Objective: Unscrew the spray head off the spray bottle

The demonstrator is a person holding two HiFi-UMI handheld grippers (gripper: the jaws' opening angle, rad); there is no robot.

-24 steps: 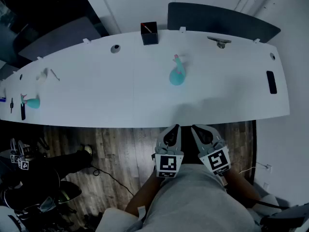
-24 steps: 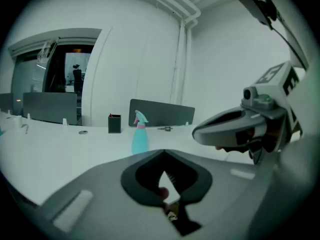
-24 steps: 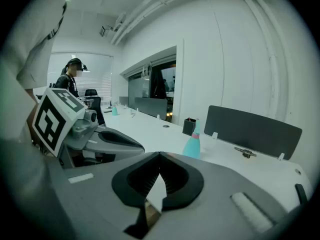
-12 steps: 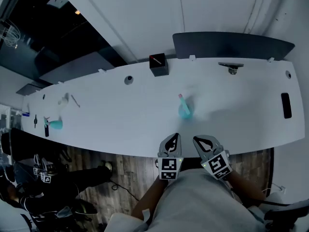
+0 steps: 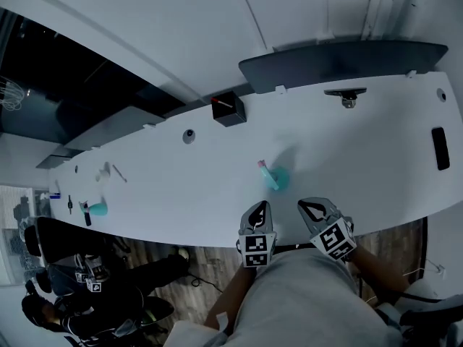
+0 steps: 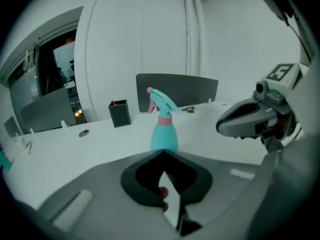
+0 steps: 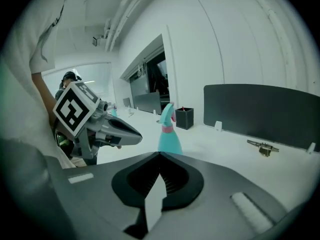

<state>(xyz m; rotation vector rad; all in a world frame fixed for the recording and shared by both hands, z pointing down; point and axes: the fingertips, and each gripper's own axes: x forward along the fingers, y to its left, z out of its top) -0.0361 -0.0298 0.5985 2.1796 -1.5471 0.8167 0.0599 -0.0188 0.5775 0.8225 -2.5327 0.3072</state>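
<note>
Teal plastic spray bottle (image 5: 275, 178), its trigger spray head (image 6: 159, 100) screwed on over a pink collar, stands upright on the long white table (image 5: 181, 186). It is straight beyond the tip of the left gripper (image 5: 260, 207) and ahead and a little left of the right gripper (image 5: 304, 205), touched by neither. Both grippers are clenched tight with nothing between their jaws, side by side and tilted downward at the table's near edge. Well beyond the bottle from them, a small black square box (image 5: 228, 110) stands beside a dark grey panel (image 5: 340, 60).
</note>
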